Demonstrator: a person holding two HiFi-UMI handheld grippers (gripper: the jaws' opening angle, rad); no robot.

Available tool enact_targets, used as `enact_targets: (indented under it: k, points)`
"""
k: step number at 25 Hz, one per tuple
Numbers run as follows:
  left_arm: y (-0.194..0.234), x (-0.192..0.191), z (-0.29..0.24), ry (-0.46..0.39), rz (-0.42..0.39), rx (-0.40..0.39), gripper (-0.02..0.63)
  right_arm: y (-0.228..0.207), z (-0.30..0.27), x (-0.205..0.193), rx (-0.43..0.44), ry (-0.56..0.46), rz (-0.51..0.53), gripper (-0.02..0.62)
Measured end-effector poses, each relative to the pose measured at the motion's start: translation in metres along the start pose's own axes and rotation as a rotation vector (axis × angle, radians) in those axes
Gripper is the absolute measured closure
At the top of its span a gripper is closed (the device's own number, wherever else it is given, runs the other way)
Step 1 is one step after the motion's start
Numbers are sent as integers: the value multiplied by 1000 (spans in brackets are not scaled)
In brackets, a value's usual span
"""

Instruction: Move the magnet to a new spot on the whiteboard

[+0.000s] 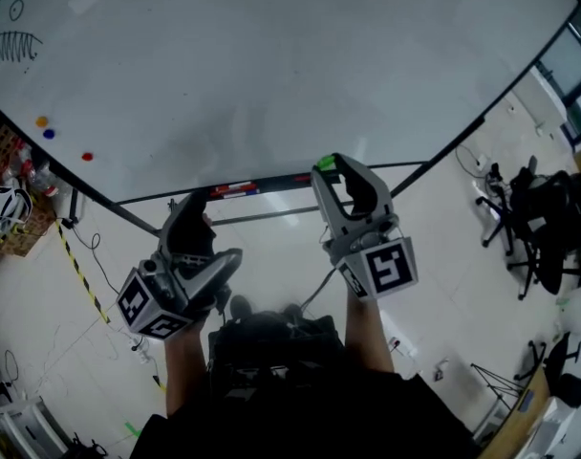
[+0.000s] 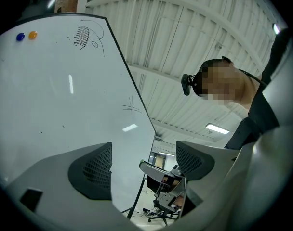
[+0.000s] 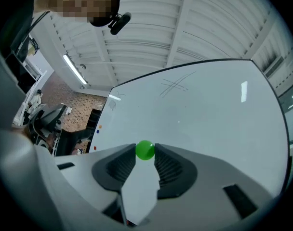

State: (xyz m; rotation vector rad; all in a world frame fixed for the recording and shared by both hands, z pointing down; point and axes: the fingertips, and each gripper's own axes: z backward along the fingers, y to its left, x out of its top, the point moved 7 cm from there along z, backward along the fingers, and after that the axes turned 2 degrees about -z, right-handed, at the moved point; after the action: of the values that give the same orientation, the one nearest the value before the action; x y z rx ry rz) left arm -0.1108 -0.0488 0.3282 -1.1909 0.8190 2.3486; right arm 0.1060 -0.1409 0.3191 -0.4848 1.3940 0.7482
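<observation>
A small green magnet (image 3: 145, 149) is pinched between the tips of my right gripper (image 3: 145, 153), which is shut on it. In the head view that magnet (image 1: 324, 163) shows at the right gripper (image 1: 331, 167), held off the lower edge of the big whiteboard (image 1: 271, 65). My left gripper (image 1: 197, 204) hangs beside it to the left, lower, with its jaws open and nothing between them (image 2: 144, 155). The whiteboard (image 2: 50, 105) fills the left of the left gripper view.
Orange (image 1: 42, 120), blue (image 1: 49, 133) and red (image 1: 87, 156) magnets sit on the board's left part, near a drawing (image 1: 11, 46). Markers lie in the board's tray (image 1: 235, 188). Office chairs (image 1: 534, 228) stand at the right, a crate (image 1: 13, 213) at the left.
</observation>
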Motion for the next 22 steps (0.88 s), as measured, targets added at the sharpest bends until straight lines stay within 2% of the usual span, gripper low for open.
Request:
enact_targets:
  k: [7,13,22]
  points:
    - [28,13,15,-31,2,12,193,11,-50,1,-17,69,125,445]
    - [41,21,33,-39,16,26,193,15,-90,-2,-25,100,162,445]
    - [61,38,40,-59,-32,61,192,15,-132,-9,-60,138,225,445]
